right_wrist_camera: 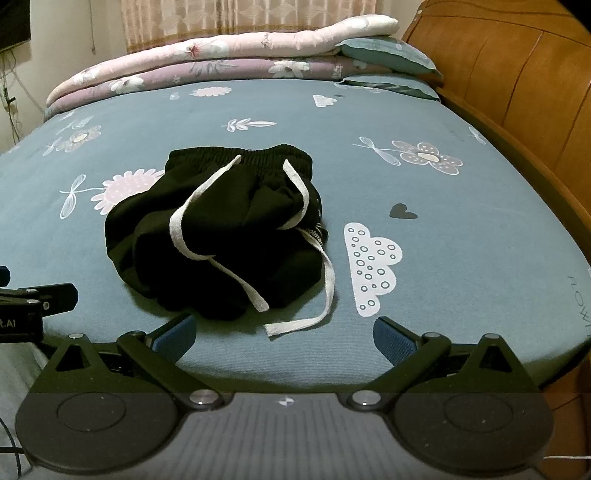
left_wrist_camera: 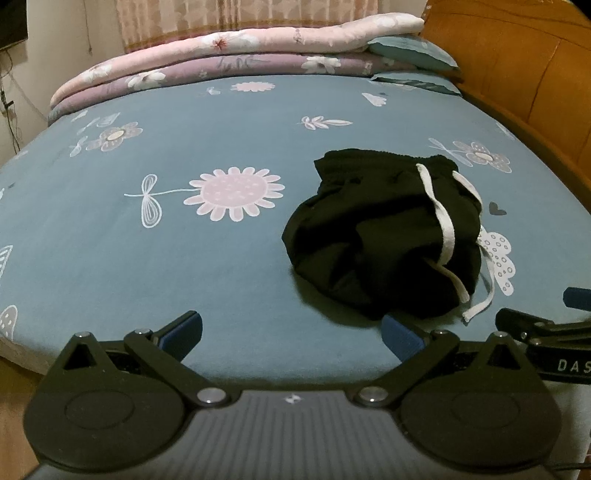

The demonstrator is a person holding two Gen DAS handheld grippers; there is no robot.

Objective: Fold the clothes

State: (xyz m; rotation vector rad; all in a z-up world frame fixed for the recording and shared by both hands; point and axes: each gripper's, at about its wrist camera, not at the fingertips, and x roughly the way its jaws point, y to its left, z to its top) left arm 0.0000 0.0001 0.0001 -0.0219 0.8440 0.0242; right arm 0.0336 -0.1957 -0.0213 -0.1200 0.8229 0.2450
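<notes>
nearest the lens in each wrist view sit the black linkages and blue pads of a gripper, both tilted down over the near edge of the bed. left gripper [left_wrist_camera: 291, 332] has its jaws spread as wide as they go, with nothing between them but bare sheet [left_wrist_camera: 221, 266]; right gripper [right_wrist_camera: 284, 336] is equally wide and also grips nothing. just beyond the right gripper's pads lies the loose end of a white drawstring [right_wrist_camera: 295, 325], close to the gap but not touching either pad as far as the view lets me judge. behind it sits the pair of black shorts [right_wrist_camera: 221, 236], crumpled in a heap with the elastic waistband on the far side and the drawstring trailing across the top and down toward the grippers. from the left wrist the shorts [left_wrist_camera: 376, 236] lie ahead and to the right, nearly touching that gripper's right pad, and part of the right gripper shows at the right edge. farther back, folded floral quilts [right_wrist_camera: 192, 62] and teal pillows [right_wrist_camera: 388, 55] are stacked along the far edge, with a wooden headboard [right_wrist_camera: 517, 92] on the right and a curtain [right_wrist_camera: 240, 18] behind.
</notes>
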